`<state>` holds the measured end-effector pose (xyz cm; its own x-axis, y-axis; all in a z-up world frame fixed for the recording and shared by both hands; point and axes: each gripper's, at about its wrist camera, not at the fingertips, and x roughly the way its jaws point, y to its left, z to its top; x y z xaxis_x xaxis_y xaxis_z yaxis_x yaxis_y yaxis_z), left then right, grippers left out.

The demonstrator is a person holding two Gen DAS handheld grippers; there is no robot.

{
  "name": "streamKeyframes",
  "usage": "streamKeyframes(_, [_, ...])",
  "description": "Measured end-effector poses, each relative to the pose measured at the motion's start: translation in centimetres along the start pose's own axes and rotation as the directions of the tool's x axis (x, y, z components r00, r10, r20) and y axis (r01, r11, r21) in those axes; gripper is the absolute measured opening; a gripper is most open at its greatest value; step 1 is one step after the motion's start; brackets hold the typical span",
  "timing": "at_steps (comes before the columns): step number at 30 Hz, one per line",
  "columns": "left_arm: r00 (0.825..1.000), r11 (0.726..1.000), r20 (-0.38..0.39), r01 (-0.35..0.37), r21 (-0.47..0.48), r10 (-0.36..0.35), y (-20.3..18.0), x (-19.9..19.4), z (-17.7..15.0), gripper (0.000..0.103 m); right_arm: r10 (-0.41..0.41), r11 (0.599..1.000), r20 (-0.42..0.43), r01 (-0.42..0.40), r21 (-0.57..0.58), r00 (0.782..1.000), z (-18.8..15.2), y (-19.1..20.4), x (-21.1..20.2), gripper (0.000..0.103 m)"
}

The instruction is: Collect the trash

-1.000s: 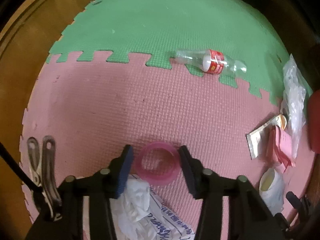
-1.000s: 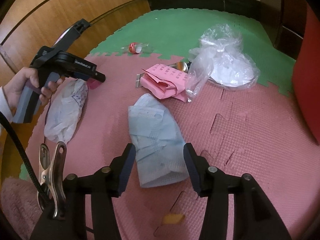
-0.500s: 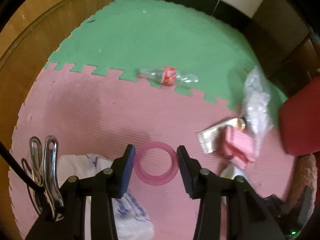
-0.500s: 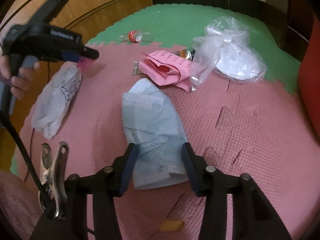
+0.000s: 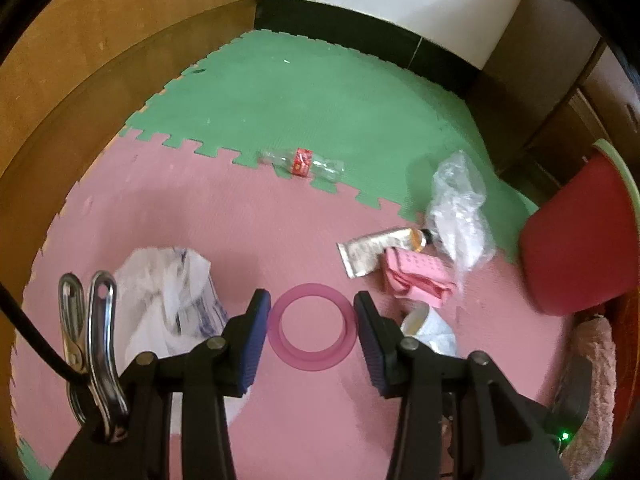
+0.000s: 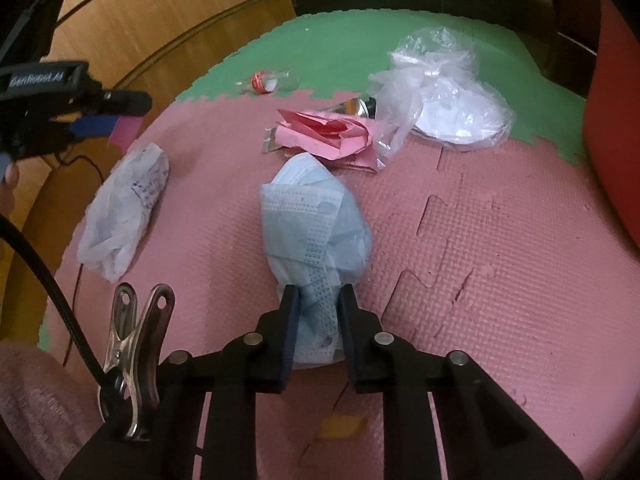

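Pinching blue mask, right gripper; left gripper grasping pink ring.

open pink mat lay free to the right of the blue mask, up to the red bin at the mat's right edge. ahead, the pink paper, the tube and the clear bag crowded together and blocked the way. the white bag sat near the left edge, with bare mat between it and the mask. the green mat beyond the bottle lay open.
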<state>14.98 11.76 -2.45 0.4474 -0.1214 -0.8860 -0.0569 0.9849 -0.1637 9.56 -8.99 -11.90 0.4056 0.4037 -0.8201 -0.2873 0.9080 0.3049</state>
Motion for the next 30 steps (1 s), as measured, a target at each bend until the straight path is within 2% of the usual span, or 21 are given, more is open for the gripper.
streamKeyframes(8, [1.000,1.000,0.028,0.002,-0.004,-0.002,-1.8,-3.4,-1.6,0.045,0.042,0.998,0.071,-0.039,-0.045,0.997,-0.7,1.0,-4.5,0.020])
streamKeyframes(18, [0.997,1.000,0.077,0.006,0.020,-0.008,-4.8,-7.6,-2.7,0.045,0.059,0.998,0.155,-0.054,-0.034,0.986,-0.4,1.0,-9.8,0.020])
streamKeyframes(30, [0.990,0.994,0.122,0.060,0.086,-0.070,-10.1,-12.3,-3.0,0.045,0.040,0.998,0.294,-0.050,0.029,0.955,0.3,-0.7,-17.8,0.020])
